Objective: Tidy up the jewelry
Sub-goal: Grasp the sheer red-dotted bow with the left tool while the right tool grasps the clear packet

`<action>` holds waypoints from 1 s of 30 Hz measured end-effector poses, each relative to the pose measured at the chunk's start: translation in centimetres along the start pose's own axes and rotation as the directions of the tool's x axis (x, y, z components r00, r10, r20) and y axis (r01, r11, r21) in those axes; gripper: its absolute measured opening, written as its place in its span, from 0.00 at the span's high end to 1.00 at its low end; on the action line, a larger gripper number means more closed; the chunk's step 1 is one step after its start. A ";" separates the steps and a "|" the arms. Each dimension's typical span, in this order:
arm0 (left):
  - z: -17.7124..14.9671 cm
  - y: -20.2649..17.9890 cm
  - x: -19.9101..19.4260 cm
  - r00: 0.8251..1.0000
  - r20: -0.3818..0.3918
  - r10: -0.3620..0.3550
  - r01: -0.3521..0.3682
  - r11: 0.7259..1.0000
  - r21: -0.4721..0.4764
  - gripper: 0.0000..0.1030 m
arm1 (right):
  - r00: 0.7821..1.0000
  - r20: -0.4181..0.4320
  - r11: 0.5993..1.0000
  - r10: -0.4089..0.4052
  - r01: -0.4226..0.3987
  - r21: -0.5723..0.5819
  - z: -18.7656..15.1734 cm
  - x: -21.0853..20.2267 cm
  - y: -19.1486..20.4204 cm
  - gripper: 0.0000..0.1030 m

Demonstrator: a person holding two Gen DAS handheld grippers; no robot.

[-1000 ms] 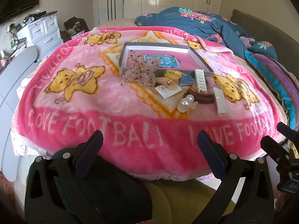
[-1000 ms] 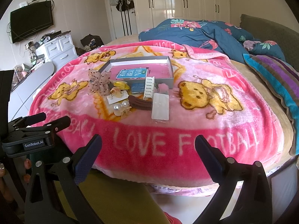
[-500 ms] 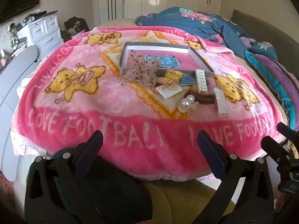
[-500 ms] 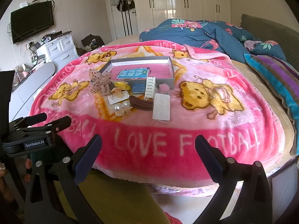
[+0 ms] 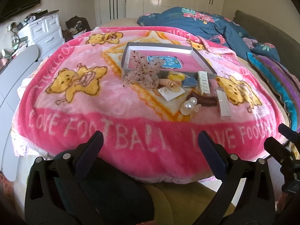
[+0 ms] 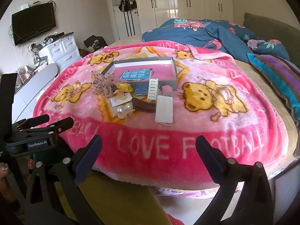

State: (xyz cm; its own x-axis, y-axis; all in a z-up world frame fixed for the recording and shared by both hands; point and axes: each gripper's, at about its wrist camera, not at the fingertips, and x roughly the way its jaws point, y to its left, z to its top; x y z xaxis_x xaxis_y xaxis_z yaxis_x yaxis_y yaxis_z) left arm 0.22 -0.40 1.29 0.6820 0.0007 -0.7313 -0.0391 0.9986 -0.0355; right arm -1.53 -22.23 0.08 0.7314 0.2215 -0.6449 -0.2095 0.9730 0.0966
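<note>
the left gripper point(image 5: 150, 142) and right gripper point(image 6: 149, 146) hover with jaws spread wide, holding nothing, at the near edge of the pink fleece teddy-bear blanket point(image 5: 93, 112). hair accessories cluster just in front of the shallow grey cardboard tray point(image 5: 203, 60): dotted sheer organza bow point(image 5: 143, 73), pearl claw clip point(image 5: 191, 106), brown curved hair clip point(image 5: 205, 100), white comb clip point(image 5: 203, 82).

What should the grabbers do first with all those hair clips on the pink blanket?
Probably reach the right gripper forward to the clear packet, the nearest piece. Both grippers, left gripper too, are open, empty and back at the bed's edge, and the clips lie outside the gray box, which holds only a blue card.
</note>
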 end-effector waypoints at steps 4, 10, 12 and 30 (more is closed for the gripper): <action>-0.1 0.7 1.1 1.000 -0.014 -0.002 0.002 1.000 -0.007 0.08 | 1.000 -0.012 1.000 0.014 -0.014 0.025 1.0 0.3 0.3 0.04; 1.4 2.0 2.2 0.999 -0.032 0.008 -0.009 0.999 -0.032 0.08 | 1.000 -0.018 0.999 0.000 0.001 0.052 2.4 1.6 -1.2 0.04; 2.2 2.6 2.8 0.999 -0.034 0.021 -0.022 0.999 -0.041 0.08 | 1.000 -0.025 0.998 -0.002 0.004 0.067 3.1 2.3 -1.7 0.04; 9.4 4.7 12.8 0.995 -0.101 -0.001 -0.006 0.997 -0.077 0.08 | 0.997 -0.073 0.997 0.017 -0.011 0.081 6.2 9.2 -3.7 0.04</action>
State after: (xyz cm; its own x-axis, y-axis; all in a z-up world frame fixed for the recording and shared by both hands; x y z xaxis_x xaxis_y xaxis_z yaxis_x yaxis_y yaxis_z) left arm 15.57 4.81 -1.82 0.6052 -0.0061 -0.7960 -0.0996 0.9915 -0.0833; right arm 9.98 -23.42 -1.53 0.6783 0.2325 -0.6970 -0.1640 0.9726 0.1648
